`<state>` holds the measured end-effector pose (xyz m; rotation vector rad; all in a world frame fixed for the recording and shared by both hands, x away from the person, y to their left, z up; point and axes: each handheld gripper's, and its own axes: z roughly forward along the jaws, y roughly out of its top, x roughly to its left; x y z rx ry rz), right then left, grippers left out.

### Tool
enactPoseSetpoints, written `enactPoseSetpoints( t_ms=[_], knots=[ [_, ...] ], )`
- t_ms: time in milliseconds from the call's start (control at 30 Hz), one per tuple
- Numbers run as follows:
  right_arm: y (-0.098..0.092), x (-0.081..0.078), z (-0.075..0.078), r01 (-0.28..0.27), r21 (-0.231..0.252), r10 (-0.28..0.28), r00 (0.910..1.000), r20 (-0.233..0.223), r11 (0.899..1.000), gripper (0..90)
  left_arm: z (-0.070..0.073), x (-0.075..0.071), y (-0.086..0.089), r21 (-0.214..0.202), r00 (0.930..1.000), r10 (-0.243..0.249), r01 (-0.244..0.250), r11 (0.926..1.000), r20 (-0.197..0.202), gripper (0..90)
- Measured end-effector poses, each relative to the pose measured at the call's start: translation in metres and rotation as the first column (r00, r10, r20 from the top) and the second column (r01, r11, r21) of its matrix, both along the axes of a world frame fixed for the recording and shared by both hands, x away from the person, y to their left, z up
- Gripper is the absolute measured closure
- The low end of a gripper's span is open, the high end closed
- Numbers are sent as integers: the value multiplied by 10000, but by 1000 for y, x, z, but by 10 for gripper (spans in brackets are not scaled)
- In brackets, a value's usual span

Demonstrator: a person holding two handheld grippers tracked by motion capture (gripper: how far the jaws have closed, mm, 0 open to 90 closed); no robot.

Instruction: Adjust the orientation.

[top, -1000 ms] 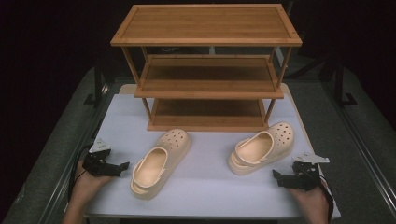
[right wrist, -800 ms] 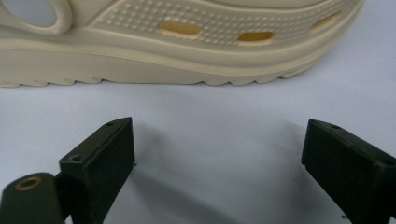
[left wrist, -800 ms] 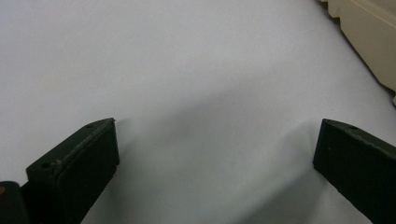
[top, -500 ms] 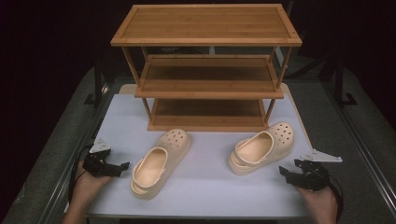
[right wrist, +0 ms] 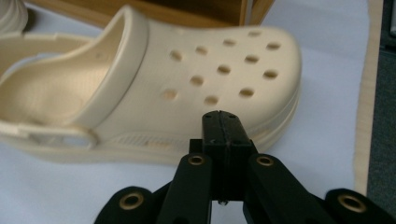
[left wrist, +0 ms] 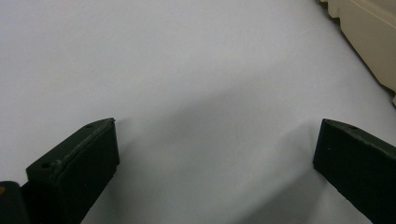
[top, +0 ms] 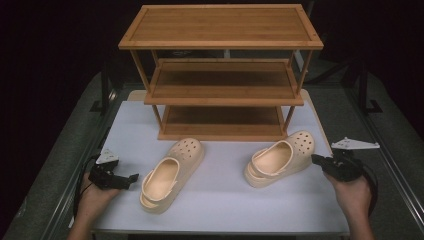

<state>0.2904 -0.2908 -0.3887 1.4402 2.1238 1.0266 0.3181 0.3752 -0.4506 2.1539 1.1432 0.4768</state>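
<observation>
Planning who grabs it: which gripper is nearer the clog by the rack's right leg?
Right. The right gripper sits just beside that clog's toe; the left gripper lies beyond the other clog.

Two cream perforated clogs, left clog [top: 167,176] and right clog [top: 281,159], upright, well apart before the rack.

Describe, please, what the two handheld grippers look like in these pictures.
Both are black. The left gripper has two blocky, matte jaw pads and a grey three-cornered plate on top. The right gripper has black linkage arms with brass-coloured rivets, small screw holes at the jaw tips, and its own grey plate. A black cable trails from each.
</observation>
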Motion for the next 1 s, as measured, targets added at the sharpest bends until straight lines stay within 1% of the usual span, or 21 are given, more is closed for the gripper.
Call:
enactPoseSetpoints(
  t_ms=[67, 167, 267, 433, 533, 633, 700, 733, 800, 933, 1000],
  knots=[
    [-3, 8, 5, 29, 30, -29, 10000, 50, 10000, 898, 0, 0, 0, -1, 10000, 0, 0, 10000, 1, 0],
    [-7, 24, 12, 30, -62, -29, 10000, 93, 10000, 898, 0, 0, 0, 15, 10000, -3, 3, 10000, -5, 0],
    [-12, 38, 16, 118, -92, -117, 9998, 145, 9999, 898, 0, 0, 0, 17, 10000, 2, -2, 10000, -16, 0],
    [-20, 66, 20, 237, -202, -235, 9997, 110, 9995, 898, 0, 0, 0, 21, 10000, 3, -3, 10000, -15, 0],
    [-23, 80, 21, 313, -186, -312, 9995, 88, 9993, 898, 0, 0, 0, 24, 10000, -3, 3, 10000, -15, 0],
    [-25, 92, 18, 445, -160, -446, 9990, -25, 9989, 898, 0, 0, 0, 18, 10000, -4, 4, 10000, -20, 0],
    [-27, 96, 14, 442, -107, -443, 9990, -76, 9990, 898, 0, 0, 0, 19, 10000, -3, 3, 10000, -19, 0],
    [-28, 98, 11, 461, -164, -464, 9988, -164, 9988, 898, 0, 0, 0, 19, 10000, -3, 3, 10000, -20, 0],
    [-30, 102, 4, 508, -206, -515, 9980, -370, 9985, 898, 0, 0, 0, 20, 10000, -4, 4, 10000, -22, 0],
    [-29, 107, -7, 413, -266, -431, 9967, -689, 9988, 898, 0, 0, 0, 23, 10000, -5, 5, 10000, -19, 0],
    [-28, 109, -9, 377, -217, -391, 9967, -709, 9991, 898, 0, 0, 0, 21, 10000, -4, 4, 10000, -20, 0]
  ],
)
